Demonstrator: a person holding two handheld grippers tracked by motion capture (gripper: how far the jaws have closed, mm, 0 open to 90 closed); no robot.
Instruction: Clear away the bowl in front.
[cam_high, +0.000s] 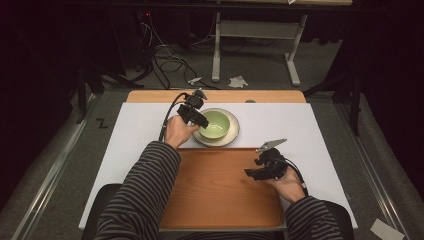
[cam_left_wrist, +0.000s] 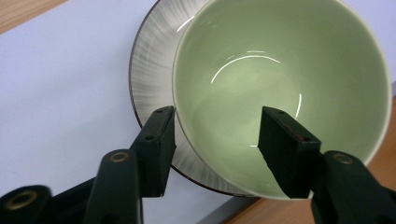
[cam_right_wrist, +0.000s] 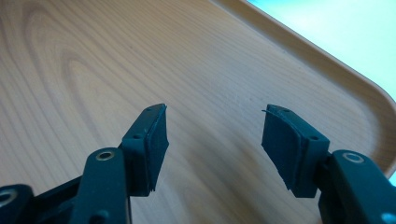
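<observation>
A pale green bowl (cam_high: 215, 124) sits on a grey-white streaked plate (cam_high: 232, 136) on the white mat, just beyond the wooden tray (cam_high: 220, 192). My left gripper (cam_high: 200, 121) is open at the bowl's near-left rim. In the left gripper view its jaws straddle the bowl's (cam_left_wrist: 280, 79) wall: one finger outside over the plate (cam_left_wrist: 149, 70), one inside the bowl. Neither finger clearly presses the rim. My right gripper (cam_high: 251, 173) hovers open over the tray's right part, and in the right gripper view nothing lies between its fingers above the wood (cam_right_wrist: 93, 70).
A white mat (cam_high: 140, 125) covers the table, with a wooden strip (cam_high: 215, 96) along its far edge. Beyond the table are cables and a table frame (cam_high: 255, 45) on the floor. The tray's raised rim (cam_right_wrist: 322, 60) runs near the right gripper.
</observation>
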